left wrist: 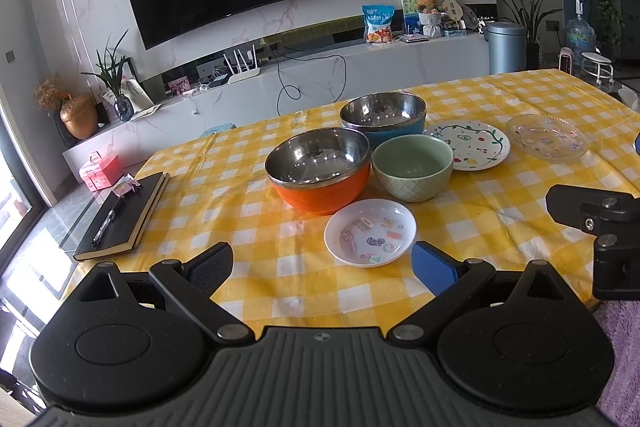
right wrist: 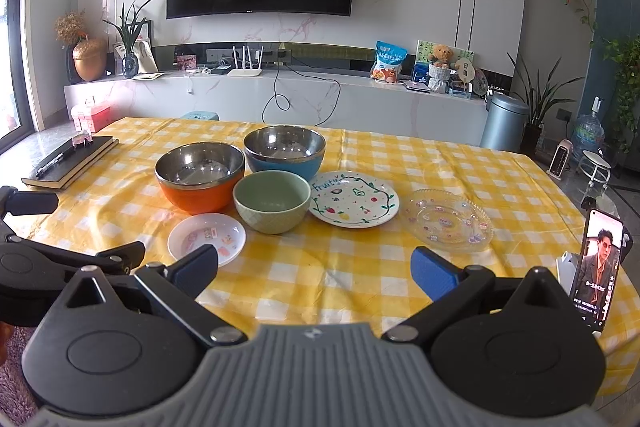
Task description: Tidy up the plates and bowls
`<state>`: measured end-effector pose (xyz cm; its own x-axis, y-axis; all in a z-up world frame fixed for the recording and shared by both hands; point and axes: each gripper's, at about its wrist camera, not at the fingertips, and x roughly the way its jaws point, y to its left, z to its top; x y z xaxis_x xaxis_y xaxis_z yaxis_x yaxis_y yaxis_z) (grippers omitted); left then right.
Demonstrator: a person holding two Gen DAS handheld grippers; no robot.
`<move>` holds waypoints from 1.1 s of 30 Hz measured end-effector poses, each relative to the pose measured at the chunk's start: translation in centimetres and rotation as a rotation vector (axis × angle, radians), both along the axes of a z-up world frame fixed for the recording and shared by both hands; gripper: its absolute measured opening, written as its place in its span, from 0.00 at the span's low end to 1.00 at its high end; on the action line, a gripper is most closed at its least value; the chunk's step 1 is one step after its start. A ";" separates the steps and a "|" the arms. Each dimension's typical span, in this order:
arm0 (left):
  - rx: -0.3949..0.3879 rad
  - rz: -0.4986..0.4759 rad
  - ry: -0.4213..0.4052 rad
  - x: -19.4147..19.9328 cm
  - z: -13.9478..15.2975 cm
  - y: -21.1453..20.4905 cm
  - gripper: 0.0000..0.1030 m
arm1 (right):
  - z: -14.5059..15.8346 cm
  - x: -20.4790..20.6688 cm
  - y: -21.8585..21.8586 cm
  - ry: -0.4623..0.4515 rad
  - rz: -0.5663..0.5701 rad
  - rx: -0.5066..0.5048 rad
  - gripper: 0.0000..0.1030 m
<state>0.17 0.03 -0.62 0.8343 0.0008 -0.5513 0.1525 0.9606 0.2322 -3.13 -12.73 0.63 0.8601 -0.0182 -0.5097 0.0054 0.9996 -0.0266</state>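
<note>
Both grippers, left gripper (left wrist: 322,263) and right gripper (right wrist: 314,267), gape wide and empty over the desk (right wrist: 360,279). Around the green bowl (right wrist: 272,201): orange bowl (right wrist: 200,179) and blue bowl (right wrist: 284,153) behind, steel-lined; small white plate (right wrist: 207,238) in front; fruit-painted plate (right wrist: 354,199) beside it, then a seemingly stickered glass plate (right wrist: 447,219).

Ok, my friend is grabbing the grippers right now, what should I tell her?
Left gripper: open, holding nothing, over the table's near edge.
Right gripper: open, holding nothing too.
On the yellow checked table: orange bowl, blue bowl, green bowl, small white plate, fruit plate, glass plate.
Done: nothing stacked, every dish sits apart.
Left: probably gather the bowls together and the plates together.
</note>
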 end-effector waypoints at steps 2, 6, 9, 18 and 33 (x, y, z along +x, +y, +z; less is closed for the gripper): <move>0.000 0.000 0.001 0.0 0.1 0.0 1.00 | 0.0 0.0 0.0 -0.001 -0.001 0.000 0.98; 0.000 0.000 0.001 0.0 0.0 0.0 1.00 | 0.0 0.0 0.0 -0.001 -0.001 0.001 0.98; 0.000 0.001 0.002 0.0 0.0 0.0 1.00 | 0.0 0.0 0.0 -0.001 -0.001 0.001 0.98; -0.001 0.000 0.004 0.1 0.0 0.0 1.00 | 0.0 0.0 0.1 -0.001 0.001 -0.002 0.98; -0.077 -0.014 0.008 0.0 -0.6 0.3 1.00 | -1.4 0.8 -0.7 0.011 -0.024 0.053 0.98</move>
